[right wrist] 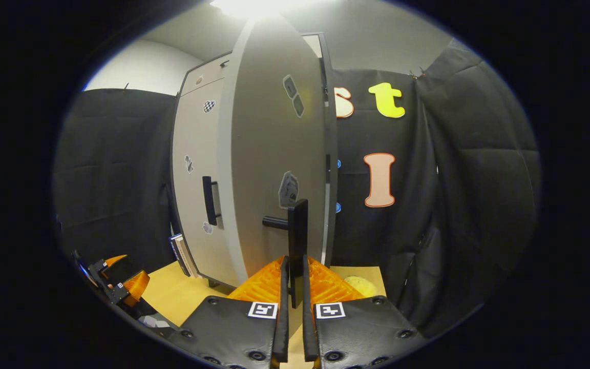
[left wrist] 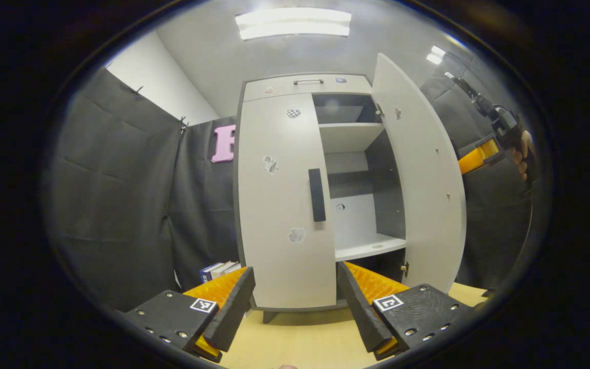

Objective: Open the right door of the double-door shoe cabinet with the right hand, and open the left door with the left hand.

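1. In the left gripper view, the left gripper (left wrist: 295,307) sits nearest, its fingers (left wrist: 231,307) spread wide apart and holding nothing (released, above the pale wooden floor (left wrist: 300,338)).
2. Straight ahead of it stands the double-door shoe cabinet (left wrist: 305,84), and its left door (left wrist: 279,205) is closed, with a dark vertical left door handle (left wrist: 317,195) at the inner edge, above and between the spread fingers, well apart from them.
3. Ahead and to the right of that gripper, the right door (left wrist: 423,174) is swung open, baring grey shelves (left wrist: 349,136) inside.
4. Far right in the same view, the right gripper (left wrist: 477,159) shows past the open door's edge with a hand (left wrist: 523,154) behind it.
5. In the right gripper view, the right gripper (right wrist: 293,302) is clenched on the right door handle (right wrist: 297,241): both fingers (right wrist: 283,307) press the bar's lower end from either side.
6. Behind that handle the right door (right wrist: 269,154) fills the middle; left of it the closed left door (right wrist: 192,169) (stickers on its face) is seen.
7. Low to the left there, the left gripper (right wrist: 121,287) sits near some books (right wrist: 182,253) standing at the cabinet's foot.
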A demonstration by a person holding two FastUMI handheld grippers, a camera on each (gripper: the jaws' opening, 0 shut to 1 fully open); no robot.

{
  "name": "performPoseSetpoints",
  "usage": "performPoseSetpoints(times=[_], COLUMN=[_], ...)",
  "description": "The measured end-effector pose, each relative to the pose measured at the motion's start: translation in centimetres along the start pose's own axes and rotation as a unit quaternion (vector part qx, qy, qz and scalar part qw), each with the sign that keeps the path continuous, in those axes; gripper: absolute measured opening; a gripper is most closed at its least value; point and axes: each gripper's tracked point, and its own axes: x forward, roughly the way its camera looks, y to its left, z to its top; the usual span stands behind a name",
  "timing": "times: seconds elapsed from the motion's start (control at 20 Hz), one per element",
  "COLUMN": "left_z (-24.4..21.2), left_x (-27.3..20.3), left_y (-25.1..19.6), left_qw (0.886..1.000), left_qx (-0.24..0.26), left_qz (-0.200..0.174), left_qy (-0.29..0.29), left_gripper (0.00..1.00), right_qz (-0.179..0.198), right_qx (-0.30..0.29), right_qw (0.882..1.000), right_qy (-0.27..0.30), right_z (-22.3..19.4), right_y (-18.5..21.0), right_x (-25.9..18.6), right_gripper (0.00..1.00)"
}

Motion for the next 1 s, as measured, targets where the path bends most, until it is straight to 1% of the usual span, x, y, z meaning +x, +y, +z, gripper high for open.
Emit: performPoseSetpoints(times=[0.2, 0.25, 0.3, 0.35, 0.45, 0.55, 0.6, 0.65, 0.7, 0.8, 0.85, 0.9, 0.95, 1.0], left_z=[-0.1, -0.1, -0.1, -0.2, -0.3, -0.2, 0.1, 0.5, 0.9, 1.8, 2.4, 2.9, 3.5, 4.1], left_x=[-0.3, -0.4, -0.5, -0.5, -0.7, -0.4, -0.1, 0.4, 0.8, 1.9, 2.5, 3.3, 4.3, 5.4], left_y=[-1.2, -1.6, -2.1, -2.6, -3.9, -5.1, -5.8, -6.5, -7.2, -8.4, -9.0, -9.4, -9.7, -9.7], left_qw=[1.0, 1.0, 1.0, 1.0, 1.0, 0.999, 0.999, 0.999, 0.999, 0.999, 0.999, 0.999, 0.999, 0.999], left_qx=[0.008, 0.009, 0.01, 0.012, 0.015, 0.017, 0.018, 0.019, 0.02, 0.021, 0.022, 0.022, 0.022, 0.021], left_qz=[0.006, 0.007, 0.009, 0.01, 0.012, 0.012, 0.01, 0.006, 0.003, -0.008, -0.013, -0.018, -0.021, -0.023], left_qy=[0.008, 0.009, 0.011, 0.014, 0.021, 0.026, 0.026, 0.025, 0.025, 0.025, 0.024, 0.022, 0.018, 0.015], left_gripper=[0.96, 0.96, 0.95, 0.95, 0.95, 0.96, 0.95, 0.96, 0.95, 0.96, 0.96, 0.96, 0.95, 0.95], right_qz=[-0.019, -0.011, 0.006, 0.012, 0.022, 0.031, 0.034, 0.036, 0.035, 0.024, 0.014, 0.004, -0.013, -0.028], right_qx=[0.008, 0.013, 0.024, 0.029, 0.016, 0.004, 0.001, -0.002, -0.003, 0.0, 0.002, 0.002, 0.001, 0.001], right_qw=[1.0, 1.0, 1.0, 0.999, 0.999, 0.999, 0.998, 0.998, 0.998, 0.998, 0.998, 0.998, 0.998, 0.997], right_qy=[-0.007, -0.009, -0.014, -0.018, -0.029, -0.041, -0.045, -0.049, -0.053, -0.059, -0.061, -0.064, -0.065, -0.066], right_z=[0.0, 0.0, 0.1, 0.1, 0.3, 0.5, 0.5, 0.4, 0.4, 0.1, -0.3, -0.5, -0.9, -1.2], right_y=[-3.4, -3.6, -3.3, -3.0, -3.2, -3.2, -3.4, -3.7, -4.2, -5.6, -6.4, -7.2, -8.3, -9.3], right_x=[-0.2, -0.2, -0.2, -0.2, -0.8, -1.8, -2.3, -3.0, -3.5, -4.5, -5.1, -5.5, -5.6, -6.0], right_gripper=[0.13, 0.16, 0.13, 0.07, 0.1, 0.08, 0.14, 0.09, 0.14, 0.05, 0.14, 0.1, 0.22, 0.28])
